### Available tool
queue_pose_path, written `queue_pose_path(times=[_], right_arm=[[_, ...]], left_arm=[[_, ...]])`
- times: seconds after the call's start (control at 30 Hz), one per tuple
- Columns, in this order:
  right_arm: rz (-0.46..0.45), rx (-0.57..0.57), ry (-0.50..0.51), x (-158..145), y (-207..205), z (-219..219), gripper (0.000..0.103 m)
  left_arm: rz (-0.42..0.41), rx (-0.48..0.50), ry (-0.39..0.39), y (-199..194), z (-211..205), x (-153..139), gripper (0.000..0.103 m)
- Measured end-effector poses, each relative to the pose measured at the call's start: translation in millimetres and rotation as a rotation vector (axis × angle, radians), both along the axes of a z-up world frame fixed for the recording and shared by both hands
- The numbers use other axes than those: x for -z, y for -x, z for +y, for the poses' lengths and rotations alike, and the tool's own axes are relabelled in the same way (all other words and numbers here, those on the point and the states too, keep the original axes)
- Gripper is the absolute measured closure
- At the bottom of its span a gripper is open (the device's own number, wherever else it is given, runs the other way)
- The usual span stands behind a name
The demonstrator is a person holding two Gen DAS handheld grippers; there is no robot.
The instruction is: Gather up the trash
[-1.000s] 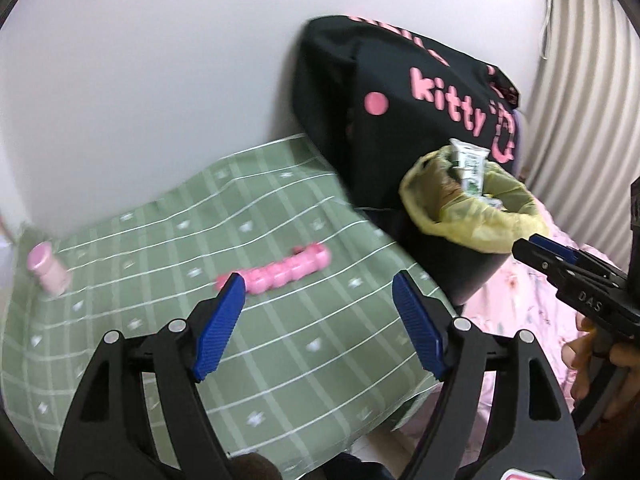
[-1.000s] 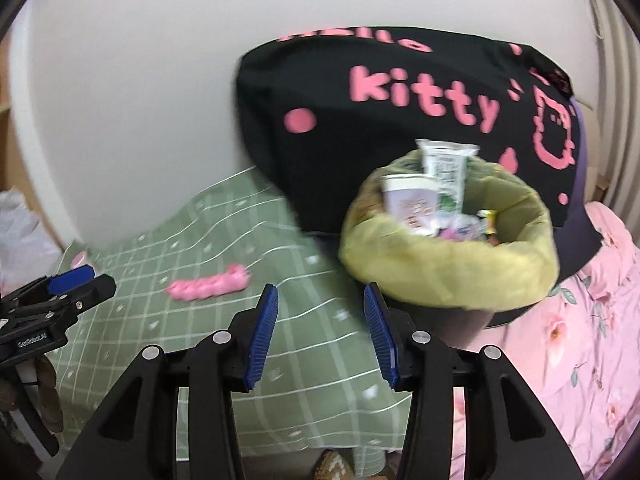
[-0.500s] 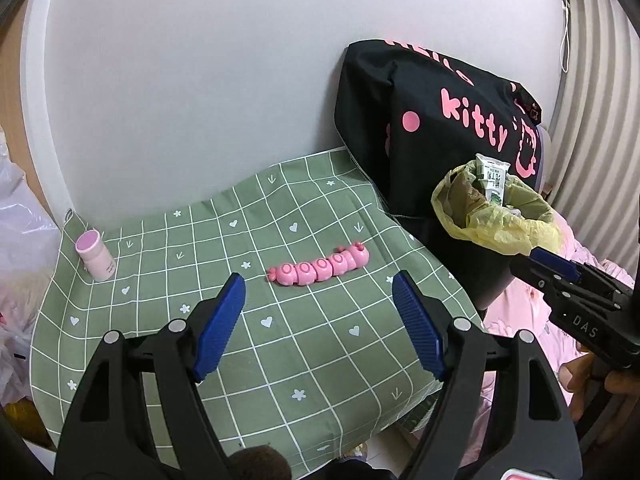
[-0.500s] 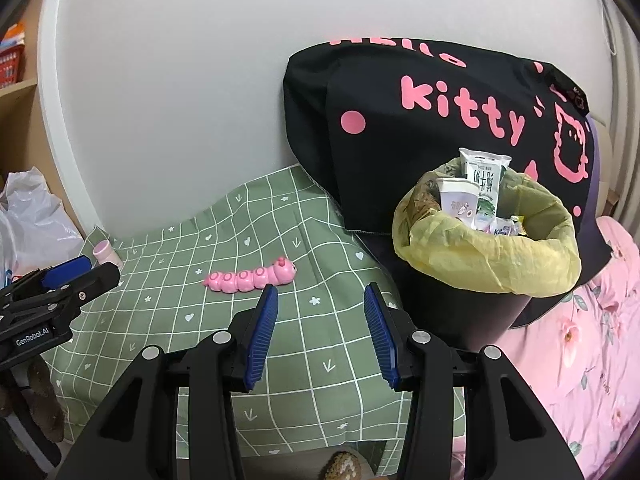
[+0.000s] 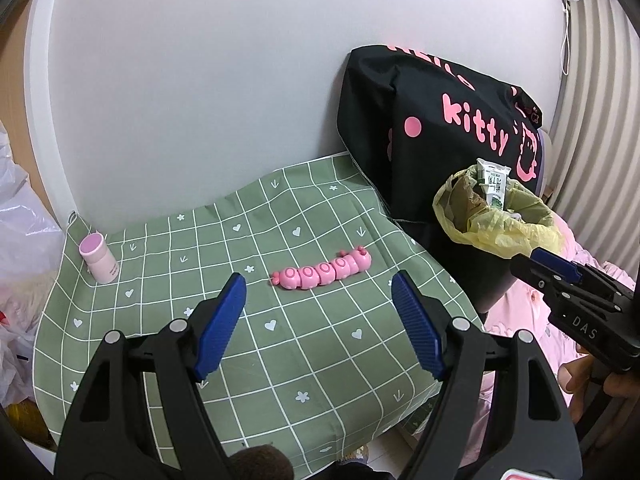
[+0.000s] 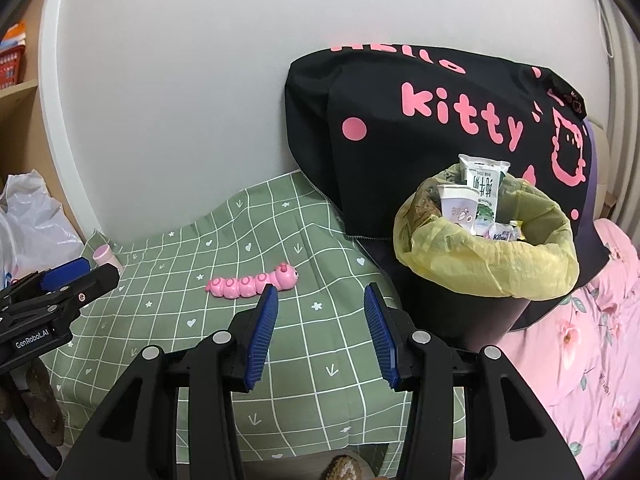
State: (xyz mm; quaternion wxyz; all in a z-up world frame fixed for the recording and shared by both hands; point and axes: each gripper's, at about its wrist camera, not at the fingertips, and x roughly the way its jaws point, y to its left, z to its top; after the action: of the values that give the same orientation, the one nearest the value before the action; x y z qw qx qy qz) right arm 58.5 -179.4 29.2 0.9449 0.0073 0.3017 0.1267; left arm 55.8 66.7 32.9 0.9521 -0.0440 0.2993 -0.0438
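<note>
- Green checked cloth covered the table, and 2 things lay on it: a pink caterpillar toy near the middle and a small pink bottle at its far left edge.
- Left gripper hung above the cloth, jaws wide apart with nothing between them; the toy sat just beyond its tips.
- Right gripper likewise stood parted and empty, aimed between the toy and the bin.
- Bin stood just right of the table, its yellow liner already holding cartons and wrappers, nearly full.
- Judged step: between pickups, choosing the next piece.
- Neither item clearly looked like trash; the bottle seemed likelier.
- Next move would call for the left gripper to swing left, straddle the bottle upright, then close.
</note>
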Motion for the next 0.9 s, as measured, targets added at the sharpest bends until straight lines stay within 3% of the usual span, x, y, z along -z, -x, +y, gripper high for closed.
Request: queue_pose_path(times=[0.9], right_arm=[[-0.004, 0.032, -0.001, -3.6, 6.1, -10.3, 0.061]], left_arm=[[-0.022, 0.046, -0.009, 1.7, -8.2, -6.2, 0.032]])
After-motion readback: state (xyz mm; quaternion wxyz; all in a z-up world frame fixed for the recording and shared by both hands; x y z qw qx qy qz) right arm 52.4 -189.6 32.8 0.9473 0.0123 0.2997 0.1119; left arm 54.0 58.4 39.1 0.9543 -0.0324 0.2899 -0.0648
